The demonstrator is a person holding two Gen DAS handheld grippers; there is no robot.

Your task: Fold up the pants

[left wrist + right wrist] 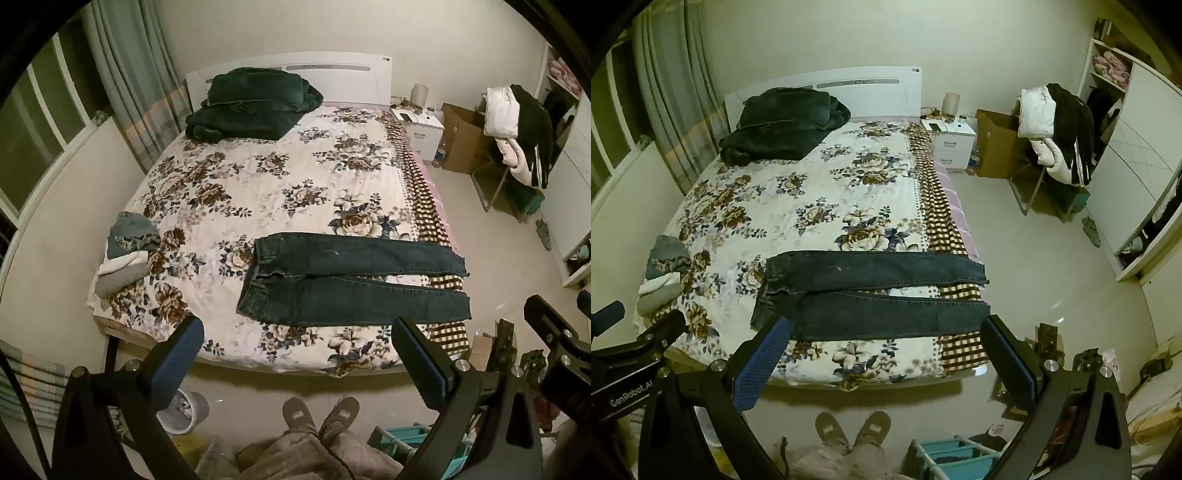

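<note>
Dark blue jeans (343, 280) lie flat across the near end of a floral bedspread (258, 177), waistband to the left and both legs stretched right to the bed's edge. They show the same way in the right wrist view (871, 295). My left gripper (299, 354) is open and empty, held above the foot of the bed, short of the jeans. My right gripper (886, 350) is open and empty, also short of the jeans, to the right of the left one.
A dark green blanket (251, 107) lies by the headboard. A small pile of folded clothes (129, 254) sits at the bed's left edge. A chair with draped clothes (517, 140), a nightstand (421, 129) and a cardboard box stand right. Feet in slippers (321, 413) and a bucket are below.
</note>
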